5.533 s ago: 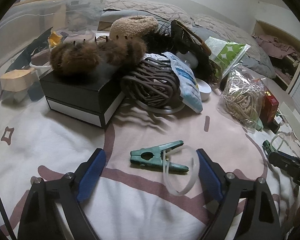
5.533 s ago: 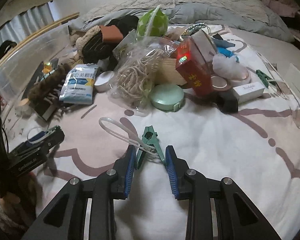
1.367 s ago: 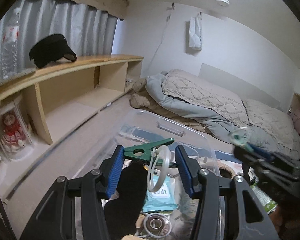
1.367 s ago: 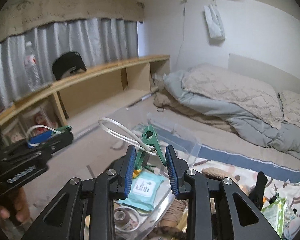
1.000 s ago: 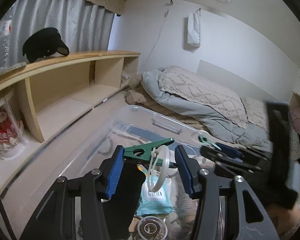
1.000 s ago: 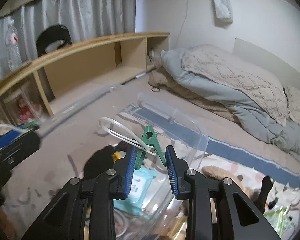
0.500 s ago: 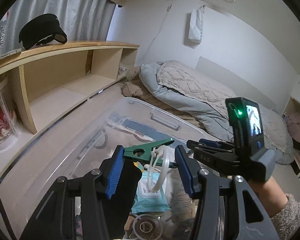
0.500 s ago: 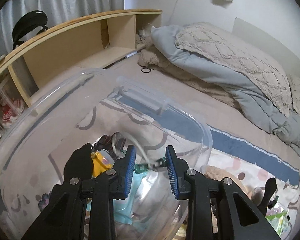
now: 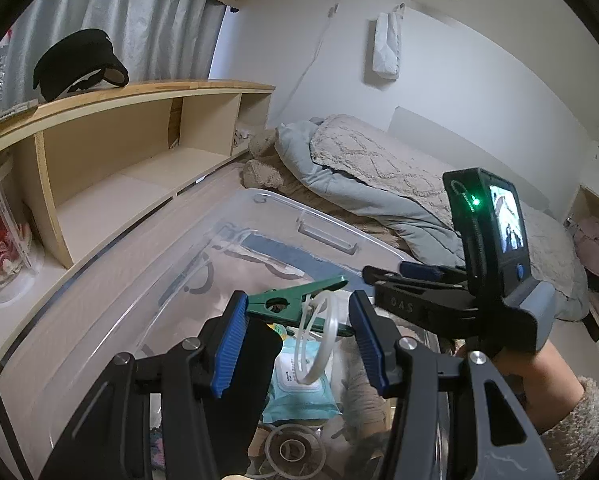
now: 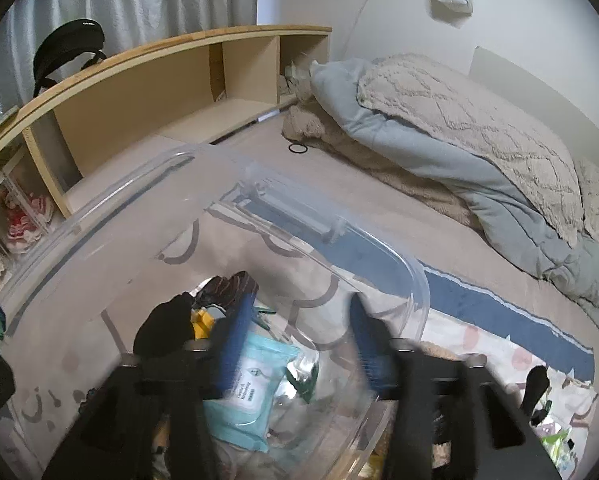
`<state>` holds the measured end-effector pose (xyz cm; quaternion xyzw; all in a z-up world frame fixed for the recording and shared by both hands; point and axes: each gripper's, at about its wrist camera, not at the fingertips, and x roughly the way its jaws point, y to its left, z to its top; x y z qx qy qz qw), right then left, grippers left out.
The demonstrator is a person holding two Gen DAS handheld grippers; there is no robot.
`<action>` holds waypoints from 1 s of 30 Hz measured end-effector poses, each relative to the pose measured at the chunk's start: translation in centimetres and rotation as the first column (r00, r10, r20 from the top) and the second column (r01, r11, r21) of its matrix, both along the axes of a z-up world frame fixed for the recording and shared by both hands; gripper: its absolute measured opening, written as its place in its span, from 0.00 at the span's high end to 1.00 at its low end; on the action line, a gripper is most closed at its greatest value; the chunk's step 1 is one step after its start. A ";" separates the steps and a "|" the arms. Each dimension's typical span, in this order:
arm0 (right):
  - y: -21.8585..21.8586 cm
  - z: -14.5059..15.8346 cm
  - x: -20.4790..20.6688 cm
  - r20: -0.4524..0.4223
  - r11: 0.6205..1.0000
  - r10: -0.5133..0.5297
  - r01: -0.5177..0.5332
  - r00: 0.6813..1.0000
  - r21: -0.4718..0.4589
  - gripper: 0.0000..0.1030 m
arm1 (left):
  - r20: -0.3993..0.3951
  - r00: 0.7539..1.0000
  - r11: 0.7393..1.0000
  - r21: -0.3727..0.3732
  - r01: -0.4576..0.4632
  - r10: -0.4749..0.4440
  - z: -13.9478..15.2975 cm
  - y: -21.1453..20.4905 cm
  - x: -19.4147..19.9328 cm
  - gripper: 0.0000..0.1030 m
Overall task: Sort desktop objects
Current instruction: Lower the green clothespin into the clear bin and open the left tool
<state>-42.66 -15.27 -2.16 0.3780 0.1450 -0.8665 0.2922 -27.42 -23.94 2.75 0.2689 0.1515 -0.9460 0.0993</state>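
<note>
Green plastic, your clothespin [image 9: 299,304] carries a clear ring [image 9: 313,344] and sits crosswise, pinched between the blue pads of your left gripper [image 9: 295,336] above the clear storage bin [image 9: 235,216]. Your right gripper [image 10: 299,344] has just been opening over the bin, nothing between its jaws; motion blur smears its fingers. Another green clip [image 10: 305,380] below it is hard to make out.

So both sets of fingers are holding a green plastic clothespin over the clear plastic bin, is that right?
Not quite: only the left gripper holds a green plastic clothespin with its clear loop. In the right wrist view, the right gripper has just been opening, and nothing sits between its fingers. Both do hang over the clear plastic bin.
</note>
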 end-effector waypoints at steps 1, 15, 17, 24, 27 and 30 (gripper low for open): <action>0.0 0.1 0.2 -0.008 1.000 0.006 -0.006 1.000 0.000 0.45 | 0.000 1.000 1.000 -0.004 0.001 -0.001 0.0 0.1 0.0 0.50; 4.4 2.9 5.9 -0.096 0.999 0.031 -0.034 0.995 -0.027 0.45 | 0.019 1.000 1.000 0.008 -0.002 0.001 -0.2 -0.1 -0.1 0.50; 6.0 3.7 7.3 -0.120 0.999 0.012 -0.017 0.993 -0.040 0.45 | 0.032 0.999 1.000 0.016 0.007 -0.008 -0.3 0.1 -0.1 0.50; 10.0 5.5 10.8 -0.158 0.995 -0.043 0.028 0.986 -0.094 0.45 | 0.110 0.993 0.999 0.001 0.047 -0.047 -0.7 1.7 -0.6 0.50; 11.4 5.9 12.1 -0.162 0.991 -0.068 0.048 0.984 -0.127 0.45 | 0.145 0.987 0.997 0.041 0.063 -0.068 -1.0 1.9 -0.9 0.50; 12.5 5.8 13.1 -0.145 0.985 -0.081 0.057 0.986 -0.164 0.45 | 0.164 0.983 0.996 0.042 0.079 -0.085 -1.1 2.5 -0.9 0.50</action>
